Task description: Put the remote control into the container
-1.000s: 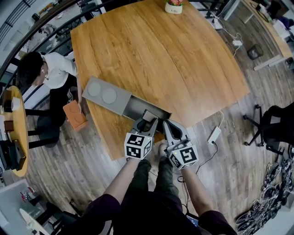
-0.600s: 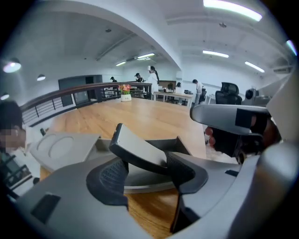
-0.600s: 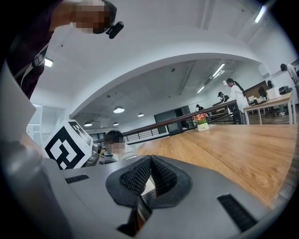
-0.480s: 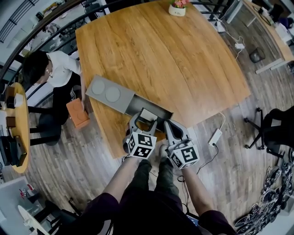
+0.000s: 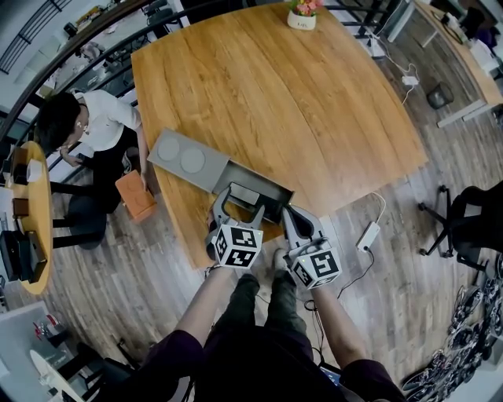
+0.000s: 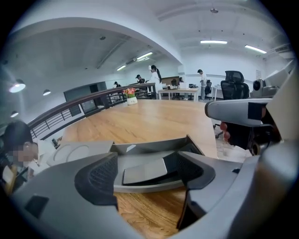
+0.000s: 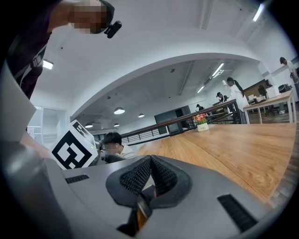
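The grey remote control (image 5: 245, 195) lies flat inside the open end of the grey container (image 5: 275, 201) at the near edge of the wooden table. My left gripper (image 5: 238, 206) hovers just in front of it, jaws opening wide, and nothing is pressed between them. In the left gripper view the remote control (image 6: 145, 170) rests in the container (image 6: 154, 145), beyond my left gripper (image 6: 145, 176), clear of both pads (image 6: 100, 177). My right gripper (image 5: 288, 213) is beside the container's near right corner, off the table edge. In its own view my right gripper (image 7: 149, 179) is shut on nothing.
The container's closed part (image 5: 179, 157), with two round recesses, stretches to the left. A flower pot (image 5: 302, 14) stands at the table's far edge. A seated person (image 5: 86, 118) and an orange box (image 5: 135, 195) are left of the table. A power strip (image 5: 366, 233) lies on the floor.
My left gripper has opened, let go of the remote control and drawn back a little toward me. The remote now lies in the container. The right gripper has hardly moved.
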The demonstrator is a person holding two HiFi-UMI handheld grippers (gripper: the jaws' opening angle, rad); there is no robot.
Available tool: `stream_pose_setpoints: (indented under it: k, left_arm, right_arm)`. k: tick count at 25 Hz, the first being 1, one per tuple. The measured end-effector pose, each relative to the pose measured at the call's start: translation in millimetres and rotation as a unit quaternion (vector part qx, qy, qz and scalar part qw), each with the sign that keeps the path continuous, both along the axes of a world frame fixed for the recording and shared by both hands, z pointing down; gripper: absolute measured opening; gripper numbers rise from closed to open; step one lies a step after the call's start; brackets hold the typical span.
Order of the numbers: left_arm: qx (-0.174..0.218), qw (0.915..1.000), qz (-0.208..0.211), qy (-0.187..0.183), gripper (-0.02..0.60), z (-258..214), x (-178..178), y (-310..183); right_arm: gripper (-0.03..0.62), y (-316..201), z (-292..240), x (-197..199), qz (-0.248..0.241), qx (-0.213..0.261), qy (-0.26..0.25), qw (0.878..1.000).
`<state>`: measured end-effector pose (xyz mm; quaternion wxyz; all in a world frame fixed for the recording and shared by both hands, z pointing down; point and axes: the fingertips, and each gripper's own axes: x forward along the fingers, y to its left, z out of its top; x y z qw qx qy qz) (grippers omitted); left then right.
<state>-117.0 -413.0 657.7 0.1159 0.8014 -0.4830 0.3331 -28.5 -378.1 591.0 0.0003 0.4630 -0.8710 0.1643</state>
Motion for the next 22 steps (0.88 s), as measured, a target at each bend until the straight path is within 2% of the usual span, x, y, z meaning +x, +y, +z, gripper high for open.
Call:
stream_pose_setpoints:
  k: [3,6,9,17,19,22]
  left_arm:
    - [0.008,0.9998,0.002,0.016,0.371,-7,5,2]
    - [0.041,0.9983,-0.001,0.042,0.37,-27,11,4]
    - [0.076,0.9949,-0.002,0.066,0.37,-50,19,9]
    - [0.121,0.9856,0.004,0.118,0.36,-109,33,31]
    - [0.136,0.9821,0.003,0.13,0.327,-124,34,37]
    - [0.162,0.9766,0.002,0.141,0.219,-146,34,46]
  right_arm:
    - [0.018,3,-3,1,-0.003,0.002,0.001,1.0]
    - [0.018,6,-10,4,-0.006,0.006,0.002,1.0]
    - [0.018,9,-21,8,-0.011,0.014,0.002,1.0]
    - [0.018,26,-62,7,-0.032,0.039,0.001,0.999]
    - [0.018,31,-74,6,-0.036,0.046,0.0,0.998]
    - [0.018,37,-91,5,-0.041,0.057,-0.006,0.998]
